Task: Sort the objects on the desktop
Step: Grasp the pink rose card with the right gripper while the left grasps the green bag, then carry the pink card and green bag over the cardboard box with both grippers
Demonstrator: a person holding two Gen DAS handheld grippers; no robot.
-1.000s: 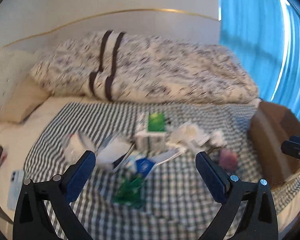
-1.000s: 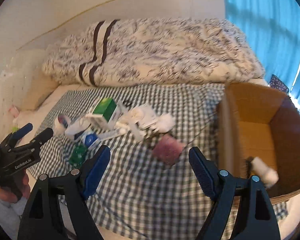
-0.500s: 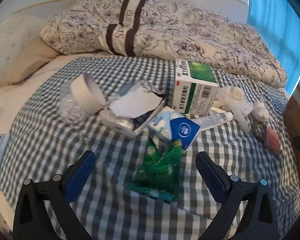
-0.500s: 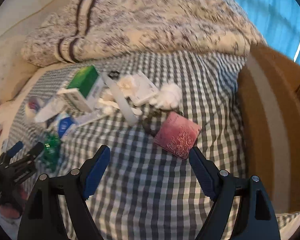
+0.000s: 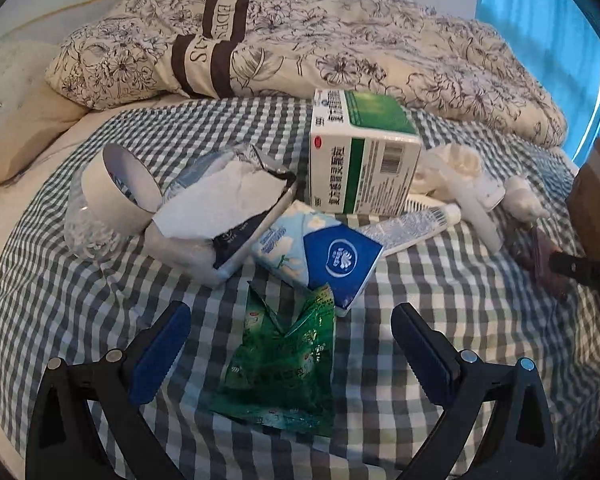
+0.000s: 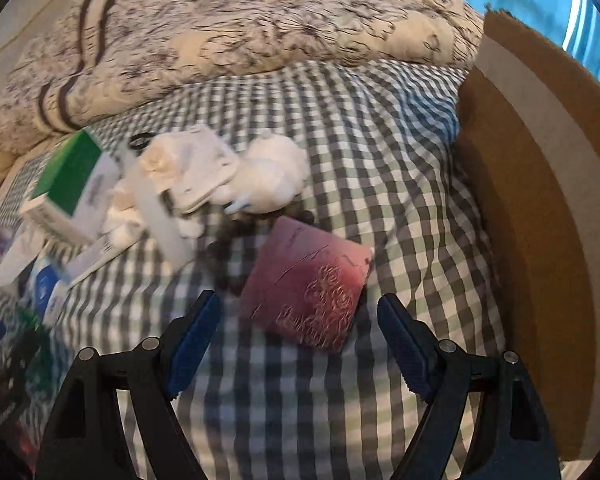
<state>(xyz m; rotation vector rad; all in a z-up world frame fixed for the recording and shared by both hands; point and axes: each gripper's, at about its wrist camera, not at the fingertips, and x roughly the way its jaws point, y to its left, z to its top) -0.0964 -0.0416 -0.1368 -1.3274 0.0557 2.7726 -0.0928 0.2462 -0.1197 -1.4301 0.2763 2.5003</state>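
Note:
A heap of small items lies on a checked cloth (image 5: 440, 300) spread over a bed. My left gripper (image 5: 290, 332) is open, its fingers either side of a crumpled green wrapper (image 5: 284, 364). Behind the wrapper lie a blue and white tissue pack (image 5: 324, 256), a white tube (image 5: 412, 226), a green and white box (image 5: 364, 160), a tape roll (image 5: 116, 188) and a torn grey pouch (image 5: 224, 208). My right gripper (image 6: 298, 320) is open just short of a dark red square pad (image 6: 308, 288). White packets (image 6: 196, 172) and a white fluffy lump (image 6: 272, 168) lie beyond it.
A brown cardboard box (image 6: 540, 208) stands at the right edge of the cloth. A flowered duvet (image 5: 300, 40) is bunched along the back. A blue curtain (image 5: 540, 12) hangs at the far right. The other gripper's tip (image 5: 580, 270) shows beside the red pad.
Both grippers have moved down and forward onto the heap. The green wrapper now sits between the left fingers and the red pad lies close before the right ones.

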